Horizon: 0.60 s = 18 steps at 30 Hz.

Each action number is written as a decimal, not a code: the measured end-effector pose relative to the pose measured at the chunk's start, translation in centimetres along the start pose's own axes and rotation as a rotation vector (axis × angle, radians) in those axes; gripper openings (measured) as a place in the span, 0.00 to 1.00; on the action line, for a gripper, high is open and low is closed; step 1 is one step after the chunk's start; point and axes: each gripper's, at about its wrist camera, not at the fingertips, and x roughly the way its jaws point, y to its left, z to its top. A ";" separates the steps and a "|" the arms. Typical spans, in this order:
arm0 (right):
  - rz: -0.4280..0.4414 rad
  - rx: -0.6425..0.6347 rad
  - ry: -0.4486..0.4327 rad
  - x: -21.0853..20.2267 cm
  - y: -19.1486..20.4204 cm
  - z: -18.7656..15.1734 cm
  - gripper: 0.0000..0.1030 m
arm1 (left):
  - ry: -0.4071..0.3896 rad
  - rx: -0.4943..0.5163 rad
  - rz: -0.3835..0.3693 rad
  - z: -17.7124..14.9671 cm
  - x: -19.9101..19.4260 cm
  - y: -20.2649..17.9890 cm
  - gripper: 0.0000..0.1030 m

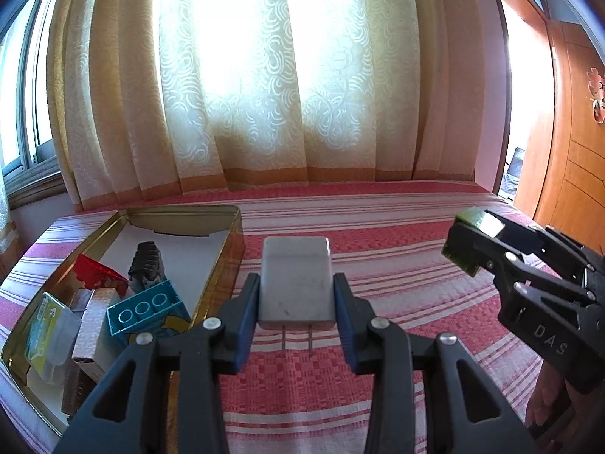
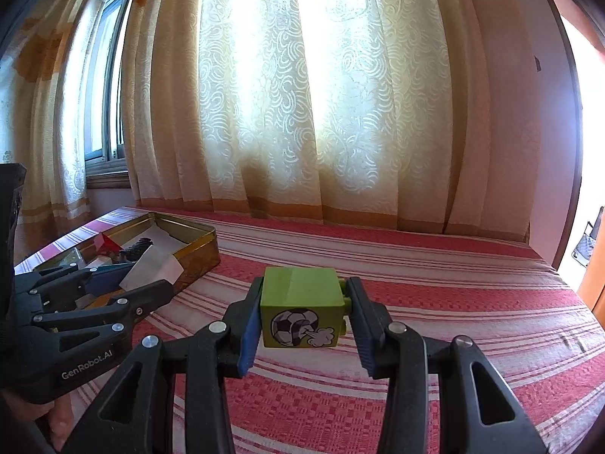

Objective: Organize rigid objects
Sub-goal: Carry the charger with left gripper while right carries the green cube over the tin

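Observation:
My left gripper (image 1: 296, 287) is shut on a white plug adapter (image 1: 297, 283), prongs toward the camera, held above the striped bed cover just right of the gold tin (image 1: 234, 234). In the right wrist view this gripper (image 2: 149, 270) hangs over the tin's (image 2: 200, 244) near corner with the white adapter (image 2: 151, 266) in it. My right gripper (image 2: 304, 308) is shut on a green toy block (image 2: 302, 302) printed with a football, held above the bed. From the left wrist view the right gripper (image 1: 459, 242) appears at the right with the green block (image 1: 470, 223) between its pads.
The tin holds a teal brick (image 1: 145, 308), a red piece (image 1: 94, 270), a black comb-like piece (image 1: 147, 261), a silver box (image 1: 94, 321) and a yellow-green packet (image 1: 47, 325). Curtains (image 2: 302, 94) close off the far side. A wooden wardrobe (image 1: 567, 132) stands at the right.

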 end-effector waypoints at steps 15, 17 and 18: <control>0.024 -0.005 -0.011 -0.7 1.1 -0.1 0.44 | -0.020 0.002 0.002 -0.3 -1.0 0.2 0.36; 0.026 -0.007 -0.011 -0.8 1.3 -0.1 0.44 | -0.024 -0.001 0.002 -0.3 -1.2 0.3 0.36; 0.027 -0.007 -0.011 -0.8 1.4 -0.1 0.44 | -0.024 -0.003 0.002 -0.3 -1.2 0.4 0.36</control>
